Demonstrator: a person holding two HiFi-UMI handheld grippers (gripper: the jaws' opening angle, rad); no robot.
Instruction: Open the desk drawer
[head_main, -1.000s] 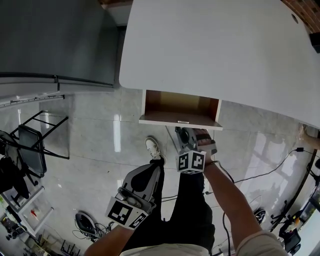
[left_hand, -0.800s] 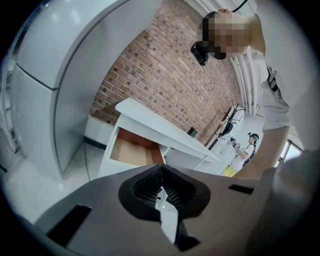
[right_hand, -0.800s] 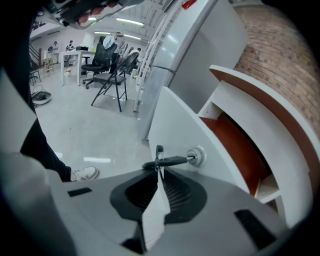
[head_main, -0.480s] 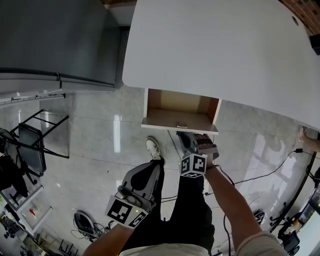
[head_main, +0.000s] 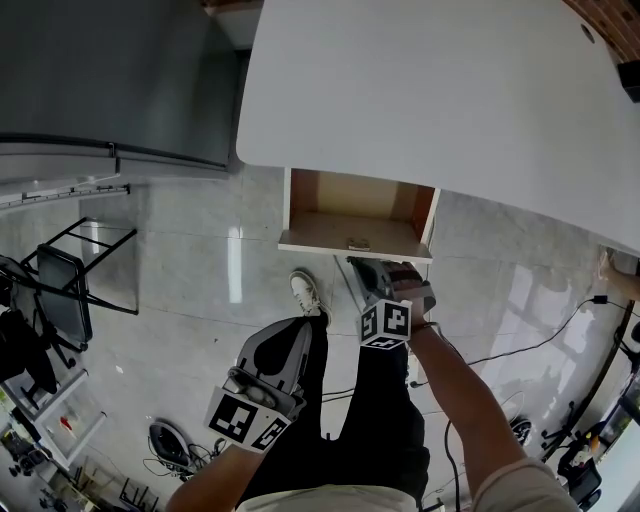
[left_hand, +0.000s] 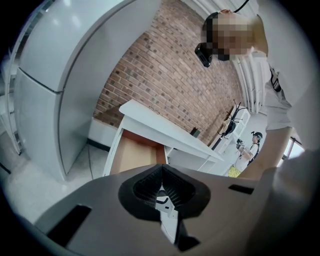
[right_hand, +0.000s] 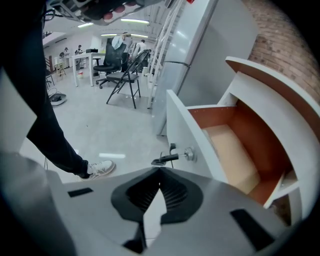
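The desk drawer (head_main: 355, 215) stands pulled out from under the white desk (head_main: 430, 90), showing its bare wooden bottom. A small key (head_main: 357, 243) sticks out of its white front panel (right_hand: 185, 135). My right gripper (head_main: 368, 268) hangs just below that front. In the right gripper view the key (right_hand: 172, 157) lies a little beyond the right gripper (right_hand: 160, 172), untouched. Its jaws have just been closing and are shut with nothing between them. My left gripper (head_main: 300, 335) is held low over my leg, shut and empty. The left gripper view looks past the left gripper (left_hand: 161, 170) at the open drawer (left_hand: 137, 155).
A tall grey cabinet (head_main: 110, 80) stands left of the desk. A black folding chair (head_main: 60, 290) and cables (head_main: 530, 345) are on the tiled floor. My own shoe (head_main: 308, 295) is below the drawer. Another person (left_hand: 252, 145) stands far back by a brick wall (left_hand: 165, 75).
The drawer has slid further out from under the desk. My right gripper has drawn back with it and its tip now sits clear of the key. The left gripper stays put.
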